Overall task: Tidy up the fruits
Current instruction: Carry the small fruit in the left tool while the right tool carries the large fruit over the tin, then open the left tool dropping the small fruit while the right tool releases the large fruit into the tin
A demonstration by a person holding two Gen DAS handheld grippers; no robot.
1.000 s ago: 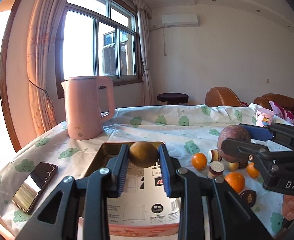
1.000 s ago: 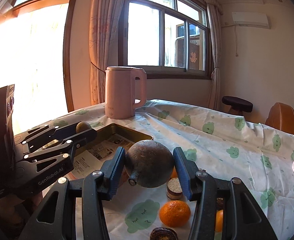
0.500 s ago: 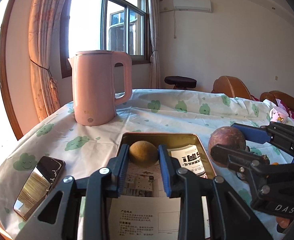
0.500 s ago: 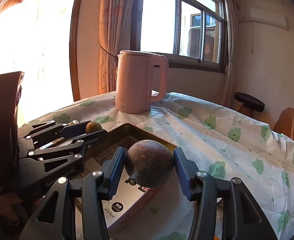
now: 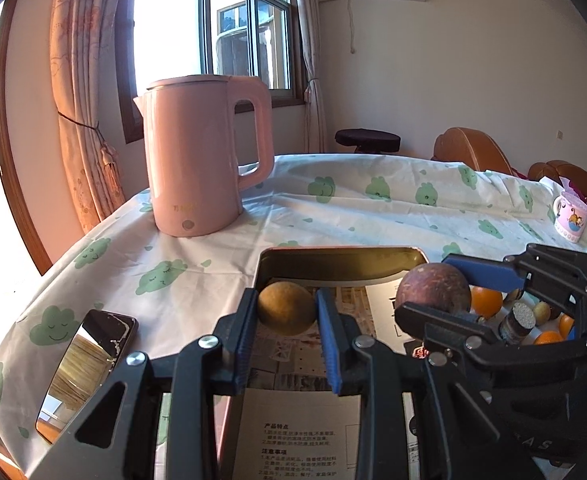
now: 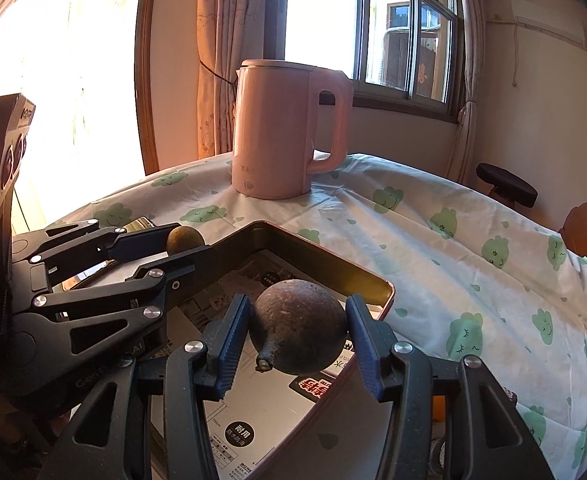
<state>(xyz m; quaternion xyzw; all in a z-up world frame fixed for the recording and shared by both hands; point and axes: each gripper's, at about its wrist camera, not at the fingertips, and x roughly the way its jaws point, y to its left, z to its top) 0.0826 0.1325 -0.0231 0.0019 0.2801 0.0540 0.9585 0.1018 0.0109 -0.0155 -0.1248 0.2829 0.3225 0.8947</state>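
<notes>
Metal tray (image 5: 333, 258) holds no fruit yet: left hand-held gripper (image 5: 287, 312) pinches a tan fruit (image 5: 286, 309), right hand-held gripper (image 6: 299, 334) pinches a dark fruit (image 6: 299, 332), both above it, while oranges (image 5: 485, 300) wait on the surface (image 5: 333, 216).

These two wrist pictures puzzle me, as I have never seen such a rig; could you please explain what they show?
A person holds a two-finger clamp tool in each hand, and a fisheye camera on each looks along its fingers. In the left view, the left gripper clamps a small tan fruit. In the right view, the right gripper clamps a dark round fruit. Both are over a paper-lined tray on a cloth-covered table. Also there: a pink kettle, a phone, a mug and oranges.
</notes>
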